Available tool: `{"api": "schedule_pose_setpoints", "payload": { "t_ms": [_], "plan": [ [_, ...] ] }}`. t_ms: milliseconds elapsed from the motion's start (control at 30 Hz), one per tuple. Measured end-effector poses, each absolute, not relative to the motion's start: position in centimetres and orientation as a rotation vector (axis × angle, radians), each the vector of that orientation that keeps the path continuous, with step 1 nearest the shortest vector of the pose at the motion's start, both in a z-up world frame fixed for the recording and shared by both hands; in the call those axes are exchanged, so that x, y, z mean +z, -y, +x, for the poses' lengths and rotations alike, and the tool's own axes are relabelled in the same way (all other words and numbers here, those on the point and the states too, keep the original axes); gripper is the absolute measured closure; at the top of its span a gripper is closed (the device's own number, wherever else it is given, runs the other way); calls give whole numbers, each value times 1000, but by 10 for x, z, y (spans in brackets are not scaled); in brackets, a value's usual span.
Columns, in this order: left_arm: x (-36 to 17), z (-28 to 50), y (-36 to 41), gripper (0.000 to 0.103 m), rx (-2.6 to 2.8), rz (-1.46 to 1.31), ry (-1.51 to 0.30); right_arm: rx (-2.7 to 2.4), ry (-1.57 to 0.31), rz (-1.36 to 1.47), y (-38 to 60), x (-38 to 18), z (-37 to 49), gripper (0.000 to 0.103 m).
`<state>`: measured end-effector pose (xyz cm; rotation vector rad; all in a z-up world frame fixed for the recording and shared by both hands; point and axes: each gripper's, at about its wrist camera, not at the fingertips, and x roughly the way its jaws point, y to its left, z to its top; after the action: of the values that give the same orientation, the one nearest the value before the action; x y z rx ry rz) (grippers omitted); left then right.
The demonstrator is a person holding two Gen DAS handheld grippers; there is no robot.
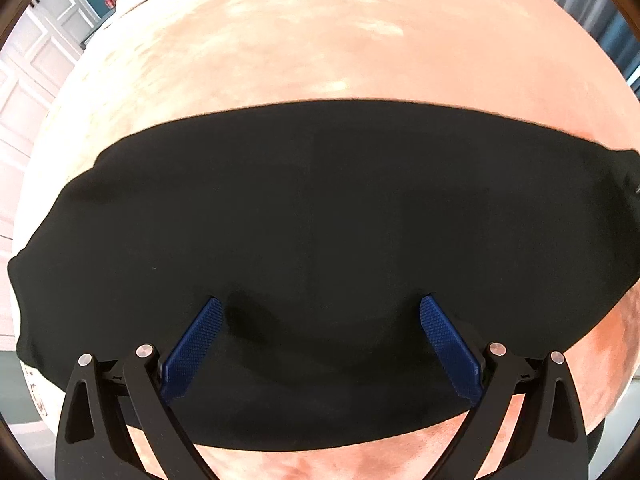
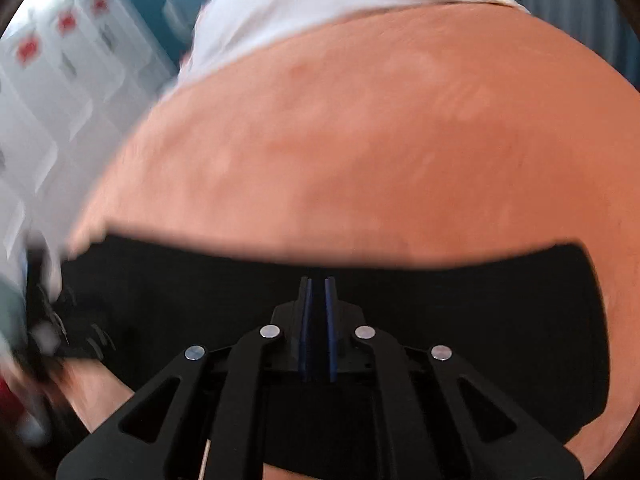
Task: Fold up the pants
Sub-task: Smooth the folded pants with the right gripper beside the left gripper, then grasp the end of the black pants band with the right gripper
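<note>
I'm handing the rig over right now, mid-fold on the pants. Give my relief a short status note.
Left gripper: open, jaws wide, poised over the black pants, gripping nothing.
Right gripper: jaws nearly together; the view is blurred and black on black, so I cannot tell if fabric is pinched.
Pants: lying as a broad, fairly flat band across the orange bed cover.
Done: unclear how many folds are in.
Left: check the right grip, then finish folding.
</note>
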<state>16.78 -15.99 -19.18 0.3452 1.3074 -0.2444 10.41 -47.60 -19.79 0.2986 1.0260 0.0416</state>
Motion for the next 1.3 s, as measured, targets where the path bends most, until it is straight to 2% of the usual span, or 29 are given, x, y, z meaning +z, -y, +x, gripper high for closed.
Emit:
{"api": "schedule_pose_setpoints", "payload": {
  "t_ms": [33, 67, 100, 167, 200, 267, 300, 333, 367, 400, 467, 567, 667, 767, 833, 933, 967, 1000, 1067, 1133, 1233, 1267, 1300],
  "plan": [
    [-190, 165, 161, 5, -241, 360, -1298, -46, -1047, 304, 499, -211, 95, 103],
    [-187, 162, 163, 5, -245, 378, -1286, -65, -994, 490, 538, -212, 74, 103],
    [-186, 167, 171, 5, -251, 396, -1275, -154, -966, 570, 550, -210, 64, 101],
    [-183, 162, 178, 5, -250, 415, -1261, -348, -899, 557, 571, -186, 33, 91],
    [-182, 162, 179, 5, -249, 414, -1259, -378, -866, 574, 576, -178, 17, 65],
    [-181, 157, 182, 5, -255, 402, -1261, -405, -853, 616, 585, -177, -2, 29],
    [-184, 156, 181, 5, -258, 402, -1265, -398, -862, 603, 586, -185, -6, 32],
    [-184, 153, 184, 5, -266, 403, -1266, -386, -900, 589, 585, -194, 1, 40],
    [-182, 150, 189, 5, -269, 408, -1263, -367, -957, 609, 583, -208, 4, 71],
    [-179, 145, 193, 5, -272, 422, -1257, -334, -967, 658, 590, -208, -1, 80],
    [-170, 136, 197, 5, -288, 450, -1235, -331, -921, 677, 594, -193, -10, 86],
    [-165, 131, 198, 5, -310, 457, -1223, -294, -825, 675, 589, -162, -28, 86],
    [-175, 130, 201, 5, -297, 452, -1270, -346, -992, 678, 598, -209, -26, 71],
    [-171, 128, 206, 5, -309, 438, -1260, -294, -879, 726, 591, -199, -43, 69],
    [-170, 127, 214, 5, -321, 444, -1251, -264, -903, 669, 578, -202, -41, 65],
    [-177, 120, 231, 5, -346, 440, -1241, -276, -937, 600, 568, -218, -41, 65],
    [-184, 120, 236, 5, -345, 443, -1250, -281, -923, 597, 566, -219, -40, 68],
    [-189, 120, 238, 5, -347, 444, -1259, -280, -915, 602, 566, -220, -37, 84],
    [-195, 122, 243, 5, -324, 450, -1268, -266, -898, 632, 569, -211, -39, 88],
    [-190, 120, 243, 5, -336, 435, -1260, -282, -867, 571, 573, -195, -53, 89],
    [-193, 120, 233, 5, -356, 442, -1263, -304, -926, 638, 594, -227, -53, 90],
    [-189, 120, 226, 5, -358, 422, -1268, -275, -900, 694, 598, -229, -58, 87],
    [-189, 122, 223, 5, -357, 400, -1282, -260, -893, 706, 600, -222, -60, 77]
  ]
}}
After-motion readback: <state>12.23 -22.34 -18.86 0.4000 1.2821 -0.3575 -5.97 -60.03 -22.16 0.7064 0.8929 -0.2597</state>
